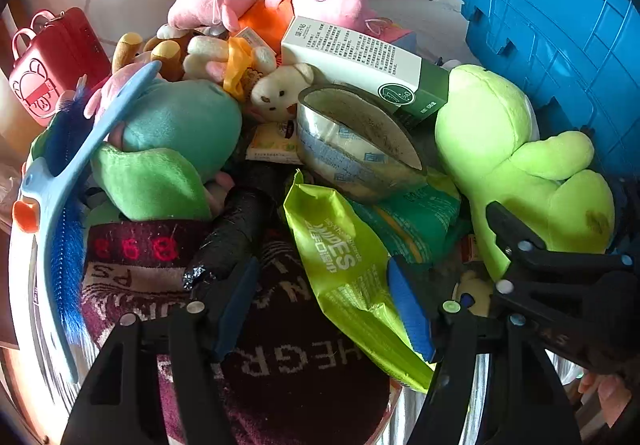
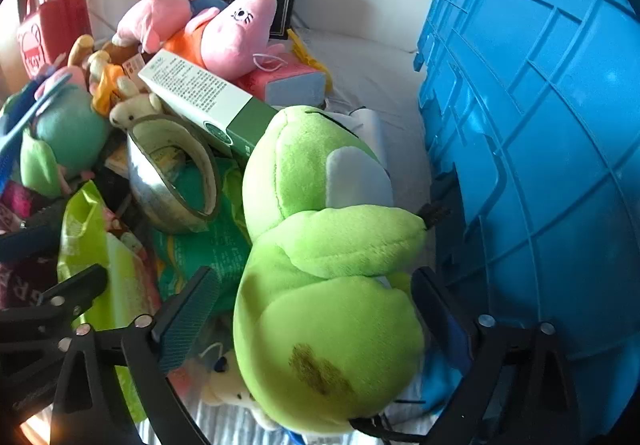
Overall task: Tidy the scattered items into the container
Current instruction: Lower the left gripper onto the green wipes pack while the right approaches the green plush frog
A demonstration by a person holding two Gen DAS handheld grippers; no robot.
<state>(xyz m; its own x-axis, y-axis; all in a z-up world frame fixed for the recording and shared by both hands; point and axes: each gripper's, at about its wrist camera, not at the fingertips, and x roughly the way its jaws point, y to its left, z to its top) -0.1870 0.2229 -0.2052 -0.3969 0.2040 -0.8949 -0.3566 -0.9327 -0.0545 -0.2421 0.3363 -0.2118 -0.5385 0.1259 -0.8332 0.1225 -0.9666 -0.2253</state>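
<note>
Right wrist view: right gripper (image 2: 316,325) jaws spread wide, straddling lime-green plush frog (image 2: 320,285), brown stain on rump; left gripper (image 1: 326,309) jaws apart, empty.

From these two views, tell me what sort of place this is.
Probably a home bedroom or playroom: plush toys such as the green frog and pink pig are piled on white bedding beside a blue storage crate.

Lime-green plush frog (image 2: 320,285), blue crate (image 2: 540,145).
</note>
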